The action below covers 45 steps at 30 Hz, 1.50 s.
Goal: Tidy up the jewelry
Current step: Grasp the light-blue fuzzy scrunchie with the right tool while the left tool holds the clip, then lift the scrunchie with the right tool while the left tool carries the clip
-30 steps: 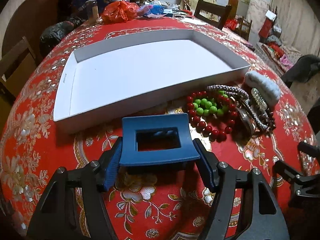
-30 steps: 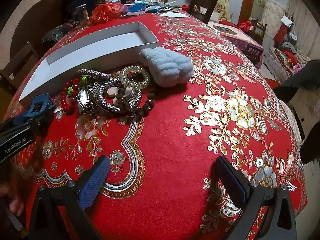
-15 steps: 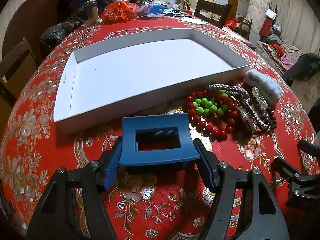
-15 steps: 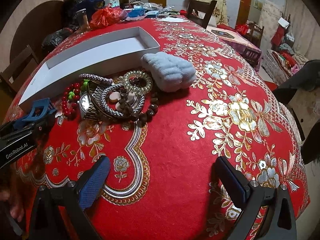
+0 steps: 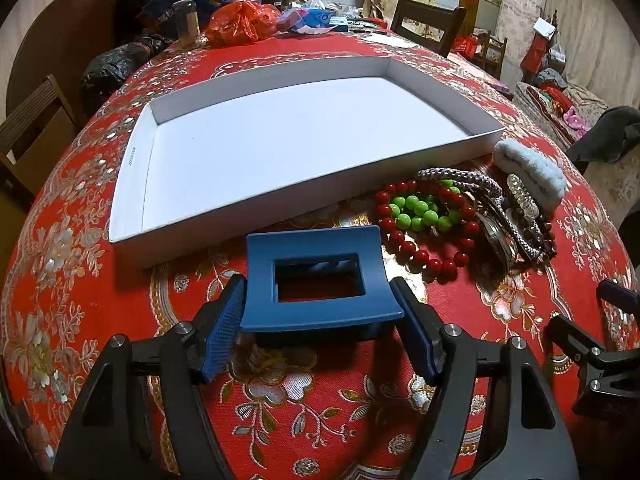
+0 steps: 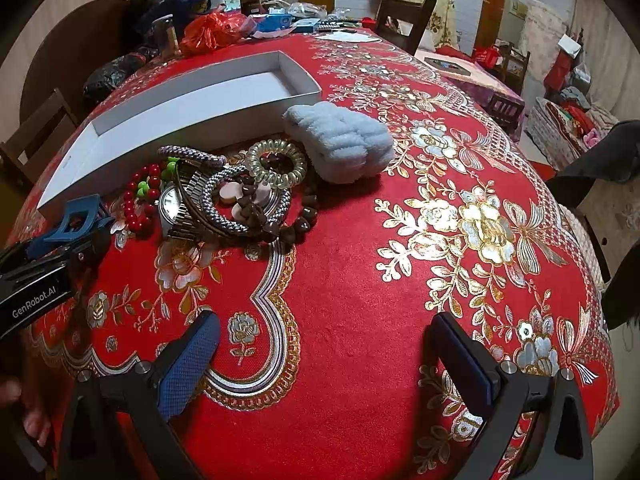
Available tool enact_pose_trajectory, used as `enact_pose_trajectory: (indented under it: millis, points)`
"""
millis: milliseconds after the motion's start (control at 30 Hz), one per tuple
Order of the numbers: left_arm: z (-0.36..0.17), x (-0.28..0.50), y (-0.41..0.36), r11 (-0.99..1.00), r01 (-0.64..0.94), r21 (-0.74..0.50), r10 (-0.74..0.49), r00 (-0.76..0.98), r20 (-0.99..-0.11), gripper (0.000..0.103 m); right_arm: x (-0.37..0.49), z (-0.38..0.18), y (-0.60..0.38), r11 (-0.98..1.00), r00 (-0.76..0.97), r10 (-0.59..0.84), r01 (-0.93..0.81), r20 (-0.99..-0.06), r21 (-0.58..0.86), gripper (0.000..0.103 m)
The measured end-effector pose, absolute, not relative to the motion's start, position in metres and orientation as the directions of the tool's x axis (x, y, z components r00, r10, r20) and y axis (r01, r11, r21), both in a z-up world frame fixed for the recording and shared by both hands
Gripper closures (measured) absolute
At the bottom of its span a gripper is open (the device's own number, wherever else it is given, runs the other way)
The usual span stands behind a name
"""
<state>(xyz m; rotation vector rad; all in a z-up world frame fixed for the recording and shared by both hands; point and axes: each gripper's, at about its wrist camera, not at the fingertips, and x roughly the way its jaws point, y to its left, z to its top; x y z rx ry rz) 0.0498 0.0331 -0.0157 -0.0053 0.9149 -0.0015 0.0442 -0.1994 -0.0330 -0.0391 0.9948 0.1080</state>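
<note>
My left gripper (image 5: 320,320) is shut on a blue rectangular hair claw clip (image 5: 316,280), held just above the red tablecloth in front of the empty white tray (image 5: 132,160). The clip also shows in the right wrist view (image 6: 78,216). A jewelry pile lies right of the clip: red bead bracelet (image 5: 424,256), green beads (image 5: 420,212), a watch (image 6: 172,204), braided bands (image 6: 240,216), a clear coil hair tie (image 6: 276,162) and a pale blue fluffy scrunchie (image 6: 340,140). My right gripper (image 6: 324,356) is open and empty over bare cloth, nearer than the pile.
Bags, a jar (image 5: 188,20), a bottle and papers crowd the table's far end. Wooden chairs (image 5: 428,20) stand around the table. The table edge curves away on the right (image 6: 592,280).
The right gripper has drifted slightly back from the jewelry pile. The left gripper still holds the clip in nearly the same spot.
</note>
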Motion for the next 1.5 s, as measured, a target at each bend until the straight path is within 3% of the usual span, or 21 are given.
enact_pose_trajectory:
  millis: [233, 567, 667, 733, 867, 933, 1200, 1300, 1367, 1500]
  points:
    - [-0.016, 0.050, 0.033, 1.000, -0.001, -0.004, -0.003, 0.610, -0.792, 0.031, 0.051, -0.016, -0.207, 0.993, 0.567, 0.096, -0.108, -0.818, 0.042, 0.000]
    - [-0.016, 0.050, 0.033, 1.000, -0.001, -0.003, -0.002, 0.610, -0.792, 0.031, 0.126, 0.024, -0.212, 0.942, 0.575, 0.202, -0.336, -0.793, -0.003, 0.000]
    - [-0.016, 0.050, 0.033, 1.000, -0.001, -0.004, -0.002, 0.610, -0.792, 0.031, 0.146, 0.018, -0.221, 0.943, 0.565, 0.226, -0.330, -0.793, 0.034, 0.008]
    - [-0.016, 0.050, 0.034, 1.000, -0.001, -0.003, -0.002, 0.610, -0.792, 0.030, 0.156, 0.010, -0.223, 0.942, 0.547, 0.246, -0.329, -0.800, 0.065, 0.020]
    - [-0.016, 0.050, 0.034, 1.000, -0.004, -0.001, 0.001, 0.609, -0.793, 0.029, 0.167, -0.006, -0.216, 0.950, 0.529, 0.181, -0.312, -0.829, 0.009, 0.026]
    - [-0.016, 0.051, 0.035, 1.000, -0.005, -0.002, 0.001, 0.609, -0.793, 0.029, 0.169, -0.012, -0.222, 0.949, 0.503, 0.217, -0.308, -0.837, 0.061, 0.055]
    - [-0.016, 0.051, 0.035, 1.000, -0.004, -0.002, 0.001, 0.609, -0.793, 0.029, 0.153, 0.020, -0.254, 0.944, 0.574, 0.325, -0.250, -0.752, 0.217, 0.059]
    - [-0.016, 0.051, 0.036, 1.000, -0.005, -0.005, -0.001, 0.610, -0.793, 0.030, 0.148, 0.030, -0.257, 0.944, 0.591, 0.328, -0.237, -0.737, 0.230, 0.059]
    - [-0.015, 0.051, 0.039, 1.000, -0.013, -0.007, 0.003, 0.614, -0.790, 0.039, 0.144, 0.035, -0.256, 0.947, 0.604, 0.320, -0.231, -0.730, 0.224, 0.059]
    - [-0.015, 0.050, 0.041, 1.000, -0.019, -0.017, -0.002, 0.619, -0.785, 0.039, 0.139, 0.032, -0.257, 0.961, 0.595, 0.278, -0.178, -0.754, 0.213, 0.059]
